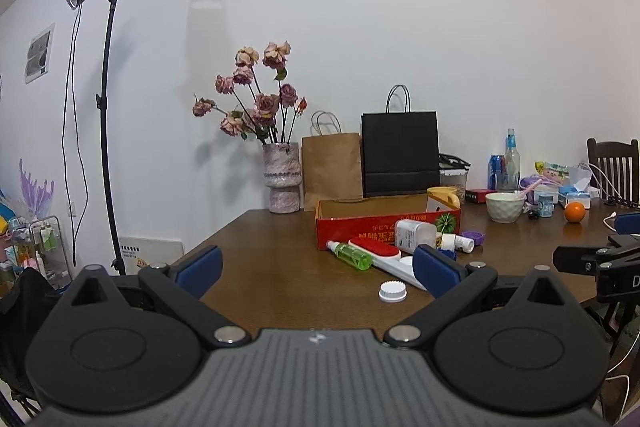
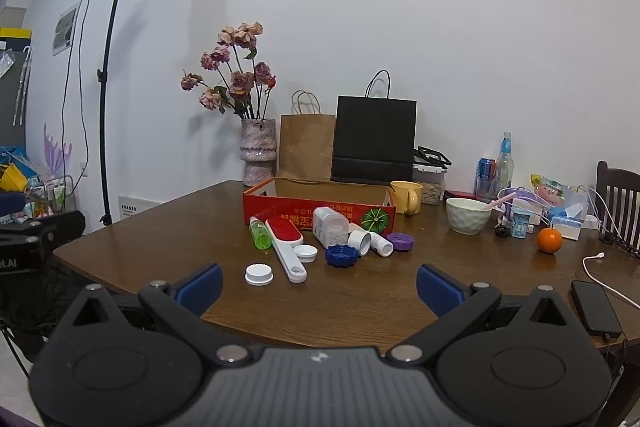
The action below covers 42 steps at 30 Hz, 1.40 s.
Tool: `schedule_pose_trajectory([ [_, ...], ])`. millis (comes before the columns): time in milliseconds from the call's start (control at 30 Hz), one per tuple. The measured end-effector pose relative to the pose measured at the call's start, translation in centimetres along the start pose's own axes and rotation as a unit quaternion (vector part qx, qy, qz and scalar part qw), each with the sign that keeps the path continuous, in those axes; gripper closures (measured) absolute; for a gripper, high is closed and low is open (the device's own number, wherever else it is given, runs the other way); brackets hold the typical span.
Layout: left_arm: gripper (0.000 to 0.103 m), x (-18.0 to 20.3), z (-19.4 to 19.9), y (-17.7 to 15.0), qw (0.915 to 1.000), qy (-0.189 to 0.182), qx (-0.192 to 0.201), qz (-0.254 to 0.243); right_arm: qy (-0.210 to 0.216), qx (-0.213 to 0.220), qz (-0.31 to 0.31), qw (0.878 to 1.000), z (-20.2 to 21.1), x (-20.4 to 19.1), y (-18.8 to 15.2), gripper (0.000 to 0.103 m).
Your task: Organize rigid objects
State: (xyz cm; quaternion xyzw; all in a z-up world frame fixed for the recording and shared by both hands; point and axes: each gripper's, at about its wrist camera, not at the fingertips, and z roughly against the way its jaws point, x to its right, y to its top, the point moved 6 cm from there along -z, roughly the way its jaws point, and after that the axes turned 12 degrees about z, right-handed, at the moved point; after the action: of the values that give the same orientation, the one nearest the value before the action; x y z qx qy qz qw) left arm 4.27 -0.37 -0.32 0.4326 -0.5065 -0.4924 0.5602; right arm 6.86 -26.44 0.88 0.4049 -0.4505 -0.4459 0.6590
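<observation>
A red cardboard box (image 2: 320,213) (image 1: 360,227) stands open on the brown table (image 2: 180,227). In front of it lie a green spray bottle (image 2: 260,235) (image 1: 352,255), a red-and-white lint brush (image 2: 286,247) (image 1: 380,253), a white pill bottle (image 2: 330,229) (image 1: 414,235), small white bottles (image 2: 380,245), a blue lid (image 2: 341,255), a purple lid (image 2: 400,242) and white lids (image 2: 259,274) (image 1: 393,291). My left gripper (image 1: 316,273) is open and empty at the table's near edge. My right gripper (image 2: 318,287) is open and empty, short of the pile.
Behind the box stand a flower vase (image 2: 258,151), brown and black paper bags (image 2: 374,139), a yellow mug (image 2: 406,197). To the right are a white bowl (image 2: 468,215), an orange (image 2: 549,240), bottles, a phone (image 2: 596,307) with cable, a chair (image 2: 618,207). A light stand (image 2: 106,107) stands left.
</observation>
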Motion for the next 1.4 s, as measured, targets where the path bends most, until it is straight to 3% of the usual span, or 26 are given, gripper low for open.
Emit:
schedule_pose_trajectory([
  [1400, 0.0, 0.04, -0.06, -0.19, 1.0, -0.003, 0.006, -0.005, -0.004, 0.018, 0.006, 1.0, 0.48, -0.21, 0.31, 0.0],
])
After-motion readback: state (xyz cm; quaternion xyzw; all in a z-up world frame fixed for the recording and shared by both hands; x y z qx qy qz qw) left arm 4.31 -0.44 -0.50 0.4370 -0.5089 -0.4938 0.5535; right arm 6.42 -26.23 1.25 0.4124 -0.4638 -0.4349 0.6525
